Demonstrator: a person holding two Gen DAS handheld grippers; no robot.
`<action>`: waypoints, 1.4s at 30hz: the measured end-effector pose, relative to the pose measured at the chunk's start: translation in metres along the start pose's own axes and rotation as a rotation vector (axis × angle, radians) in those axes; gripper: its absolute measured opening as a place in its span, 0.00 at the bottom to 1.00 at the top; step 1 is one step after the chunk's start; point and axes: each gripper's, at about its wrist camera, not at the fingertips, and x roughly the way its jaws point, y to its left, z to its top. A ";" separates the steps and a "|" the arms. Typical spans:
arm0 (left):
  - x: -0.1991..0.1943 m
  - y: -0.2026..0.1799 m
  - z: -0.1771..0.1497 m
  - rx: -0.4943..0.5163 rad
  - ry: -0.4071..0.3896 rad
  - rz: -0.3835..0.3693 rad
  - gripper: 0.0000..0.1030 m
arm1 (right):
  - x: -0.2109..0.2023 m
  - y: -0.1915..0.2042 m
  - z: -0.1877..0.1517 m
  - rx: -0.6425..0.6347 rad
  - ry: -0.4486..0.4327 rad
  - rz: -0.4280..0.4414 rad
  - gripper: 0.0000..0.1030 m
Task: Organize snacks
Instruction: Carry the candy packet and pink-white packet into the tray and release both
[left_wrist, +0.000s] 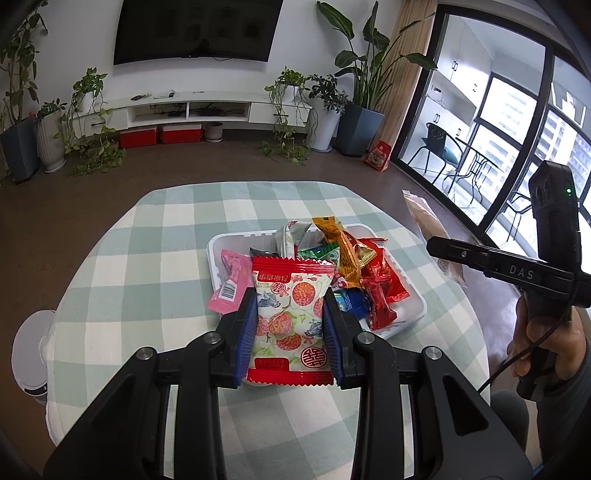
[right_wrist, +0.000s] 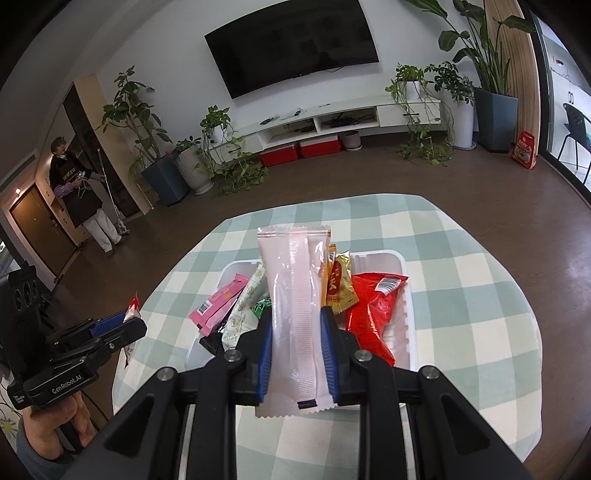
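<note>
Most snacks already lie heaped in the white tray (left_wrist: 413, 314) on the bench (left_wrist: 147, 236), ahead of and below both tools. The left hand-held gripper (left_wrist: 290, 328) clamps a red-and-white lychee packet (left_wrist: 291, 314), the right hand-held gripper (right_wrist: 297, 354) a pale pink packet (right_wrist: 295, 314); judging by this, only these two remain to drop in.

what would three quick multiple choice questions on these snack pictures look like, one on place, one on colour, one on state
1. Where is the white tray?
A. on the checked tablecloth
B. on the floor
C. on the TV shelf

2. What colour are the top and bottom edges of the packet in the left gripper?
A. blue
B. red
C. black

3. What is the right gripper doing?
A. hanging open and empty
B. resting in the tray
C. gripping a pale pink packet

Key: 1 A, checks surround the tray; 2 B, red bands show; 3 C, pads press its sides.
</note>
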 end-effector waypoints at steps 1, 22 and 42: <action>0.003 0.001 0.001 -0.001 0.002 0.001 0.30 | 0.002 0.000 0.000 0.000 0.004 0.001 0.25; 0.109 0.028 0.042 -0.012 0.076 0.031 0.30 | 0.093 0.015 0.009 0.034 0.160 0.002 0.26; 0.160 0.036 0.027 -0.032 0.133 0.044 0.44 | 0.125 0.017 -0.002 -0.002 0.190 -0.107 0.37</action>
